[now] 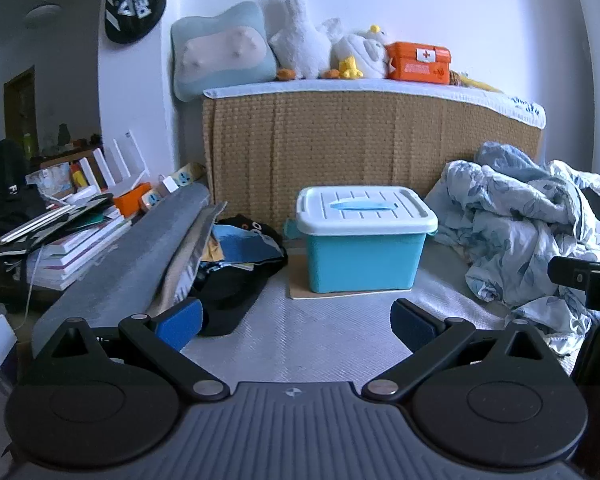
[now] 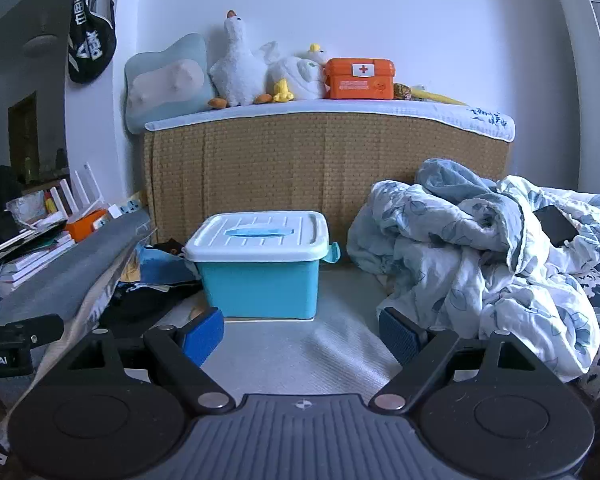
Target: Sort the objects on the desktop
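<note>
Honestly, here's how it sits:
Bin: teal storage box [image 1: 362,240] with white lid [image 2: 256,236] on, on the mat between both grippers' views.
Left gripper [image 1: 296,322]: jaws spread, holding nothing.
Right gripper [image 2: 300,332]: same, spread and empty.
Stage: lid-on fits sorting ahead or finished, can't tell.
Tip: if handling the lid, both side latches evenly.

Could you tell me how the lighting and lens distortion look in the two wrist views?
Left wrist view: dim, bluish light, dark vignetted corners, the woven headboard top bowed by the fisheye. Right wrist view: same cool cast, the storage box sharp, the wall edge at right curving strongly.
</note>
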